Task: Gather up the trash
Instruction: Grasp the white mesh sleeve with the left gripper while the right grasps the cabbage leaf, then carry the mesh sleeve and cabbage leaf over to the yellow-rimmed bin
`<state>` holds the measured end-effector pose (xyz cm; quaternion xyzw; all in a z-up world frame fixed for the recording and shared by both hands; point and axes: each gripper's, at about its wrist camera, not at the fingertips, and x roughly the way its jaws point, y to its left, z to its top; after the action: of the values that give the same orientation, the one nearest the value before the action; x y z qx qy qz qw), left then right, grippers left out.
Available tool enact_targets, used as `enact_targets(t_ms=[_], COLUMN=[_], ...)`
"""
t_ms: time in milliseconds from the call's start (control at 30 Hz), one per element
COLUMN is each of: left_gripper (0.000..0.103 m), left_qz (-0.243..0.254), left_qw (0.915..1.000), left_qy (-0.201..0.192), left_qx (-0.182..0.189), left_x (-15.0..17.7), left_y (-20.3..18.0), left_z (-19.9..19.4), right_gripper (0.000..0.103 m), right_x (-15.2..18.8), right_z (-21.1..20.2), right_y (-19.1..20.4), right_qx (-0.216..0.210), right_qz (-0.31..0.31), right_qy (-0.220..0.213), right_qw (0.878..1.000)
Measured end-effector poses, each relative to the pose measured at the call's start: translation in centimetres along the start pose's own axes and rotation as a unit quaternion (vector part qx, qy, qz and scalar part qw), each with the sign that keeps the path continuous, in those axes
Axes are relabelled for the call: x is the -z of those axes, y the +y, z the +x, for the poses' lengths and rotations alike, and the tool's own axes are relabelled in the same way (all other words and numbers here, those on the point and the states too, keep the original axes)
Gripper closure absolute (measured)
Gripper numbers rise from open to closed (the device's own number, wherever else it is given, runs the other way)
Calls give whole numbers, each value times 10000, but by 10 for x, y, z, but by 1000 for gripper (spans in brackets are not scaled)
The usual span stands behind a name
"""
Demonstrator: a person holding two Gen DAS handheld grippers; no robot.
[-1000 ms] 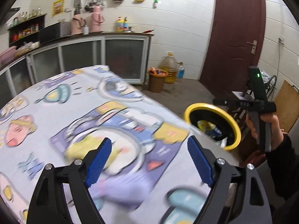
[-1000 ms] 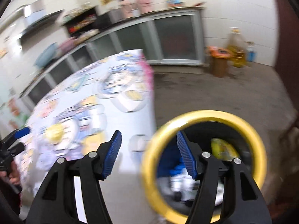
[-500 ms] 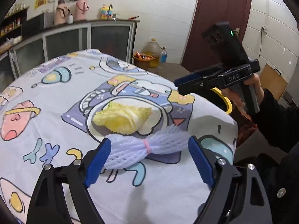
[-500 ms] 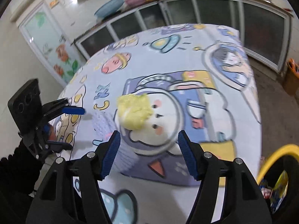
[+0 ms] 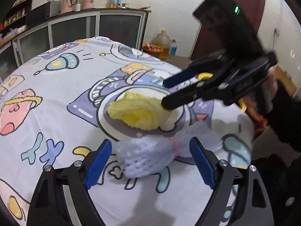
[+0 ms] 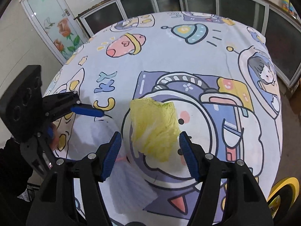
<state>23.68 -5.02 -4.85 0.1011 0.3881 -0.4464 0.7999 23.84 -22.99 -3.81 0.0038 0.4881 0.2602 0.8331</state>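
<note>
Yellow cabbage leaf [image 6: 153, 126] now sits between my wide-open right gripper [image 6: 150, 156]; left gripper [image 5: 148, 163], also wide, now straddles foam net [image 5: 148, 156] on tablecloth [image 5: 56, 98]. Both grabs ready.

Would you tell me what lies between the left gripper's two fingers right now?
In the left wrist view, the pale blue foam net lies on the tablecloth between the open left gripper fingers, which are not touching it.
</note>
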Motion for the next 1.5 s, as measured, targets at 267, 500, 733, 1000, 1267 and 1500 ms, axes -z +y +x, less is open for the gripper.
enact_targets(t_ms=[267,500,733,1000,1267,1500], left_gripper=[22,38,75,80,80,80], left_qz=[74,-166,-287,-315,-371,-484], left_qw=[9984,9985,9984,9989,9988,9958], left_qy=[544,514,450,254,-42,-387], left_qx=[-110,-53,-197,-256,-329,-673], left_x=[-2,-2,-1,4,2,-4], left_y=[5,10,11,2,-11,-32], left_z=[28,37,29,6,-21,-50], right_gripper=[42,50,89,94,94,94], right_x=[-1,-2,-2,-2,2,11], right_z=[18,36,38,13,-29,-72], right_y=[-4,-7,-4,-8,-9,-9], right_qx=[-114,-38,-101,-223,-114,-49], right_qz=[69,79,62,275,354,378], right_qy=[210,429,440,122,-328,-759], right_qw=[9997,9990,9990,9993,9988,9964])
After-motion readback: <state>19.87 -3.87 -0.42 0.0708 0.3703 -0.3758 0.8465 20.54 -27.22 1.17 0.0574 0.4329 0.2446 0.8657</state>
